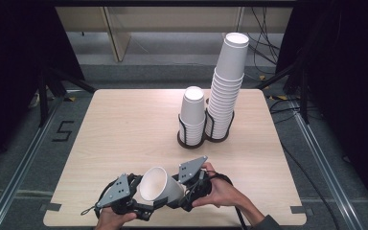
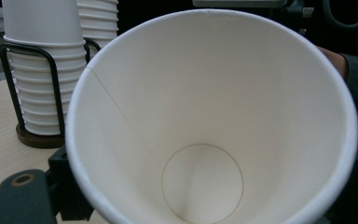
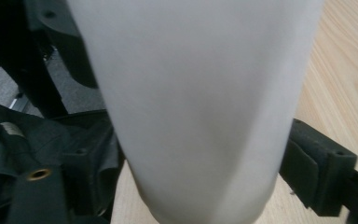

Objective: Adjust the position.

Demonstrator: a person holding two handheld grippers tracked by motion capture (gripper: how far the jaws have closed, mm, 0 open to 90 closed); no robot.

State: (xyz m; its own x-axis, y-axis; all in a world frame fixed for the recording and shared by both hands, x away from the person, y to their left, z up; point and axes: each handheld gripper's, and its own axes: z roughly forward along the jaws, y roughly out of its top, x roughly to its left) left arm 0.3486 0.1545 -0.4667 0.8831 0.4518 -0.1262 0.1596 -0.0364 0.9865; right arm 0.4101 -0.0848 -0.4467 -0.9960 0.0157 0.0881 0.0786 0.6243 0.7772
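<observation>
paper cup (image 1: 160, 187): tipped on its side, empty, mouth toward left gripper (image 1: 141, 203), held between both at worktop (image 1: 124, 129) near edge | right gripper (image 1: 184, 194): jaws clamped on cup's narrow end | left gripper: jaw state cannot tell | behind: short cup stack (image 1: 192, 112) and tall cup stack (image 1: 226, 86) in wire holders (image 1: 184, 132), side by side

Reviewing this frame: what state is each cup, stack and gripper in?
Loose paper cup: tilted on its side, empty, held between both grippers.
Short cup stack: upright in wire holder.
Tall cup stack: upright in wire holder.
Left hand-held gripper: at cup's rim.
Right hand-held gripper: closed around cup's body.
</observation>
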